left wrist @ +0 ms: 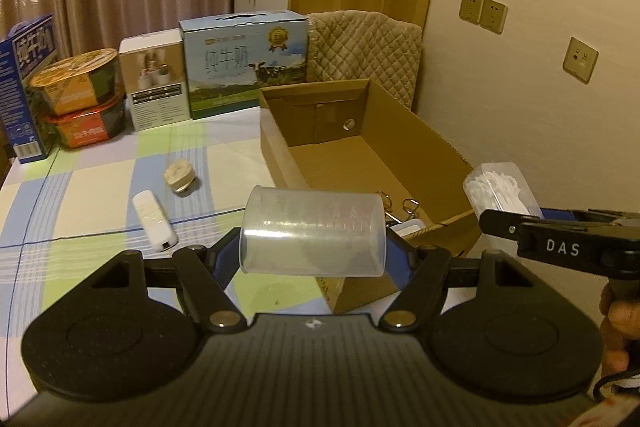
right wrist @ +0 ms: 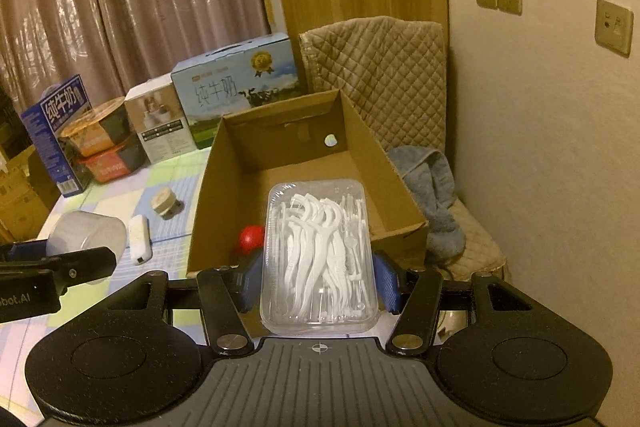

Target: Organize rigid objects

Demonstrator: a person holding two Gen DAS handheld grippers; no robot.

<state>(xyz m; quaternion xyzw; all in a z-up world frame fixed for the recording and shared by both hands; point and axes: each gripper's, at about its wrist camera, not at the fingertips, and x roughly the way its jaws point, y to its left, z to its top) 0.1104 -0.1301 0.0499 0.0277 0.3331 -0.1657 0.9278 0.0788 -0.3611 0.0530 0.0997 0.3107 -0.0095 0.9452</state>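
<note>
My left gripper (left wrist: 314, 247) is shut on a clear plastic measuring cup (left wrist: 314, 231), held on its side above the table next to the open cardboard box (left wrist: 400, 131). My right gripper (right wrist: 318, 281) is shut on a clear box of white floss picks (right wrist: 320, 255), held above the near end of the cardboard box (right wrist: 216, 187). The floss box also shows in the left wrist view (left wrist: 500, 187), and the cup in the right wrist view (right wrist: 86, 233). A red ball (right wrist: 252, 238), metal clips (left wrist: 394, 205) and a white item lie inside the box.
A white remote-like stick (left wrist: 154, 221) and a round beige plug (left wrist: 179, 177) lie on the checked tablecloth. Milk cartons (left wrist: 244, 63), a white box (left wrist: 154, 83) and stacked noodle bowls (left wrist: 80, 95) line the far edge. A quilted chair (right wrist: 400, 83) with a blue towel (right wrist: 434, 195) stands right of the box.
</note>
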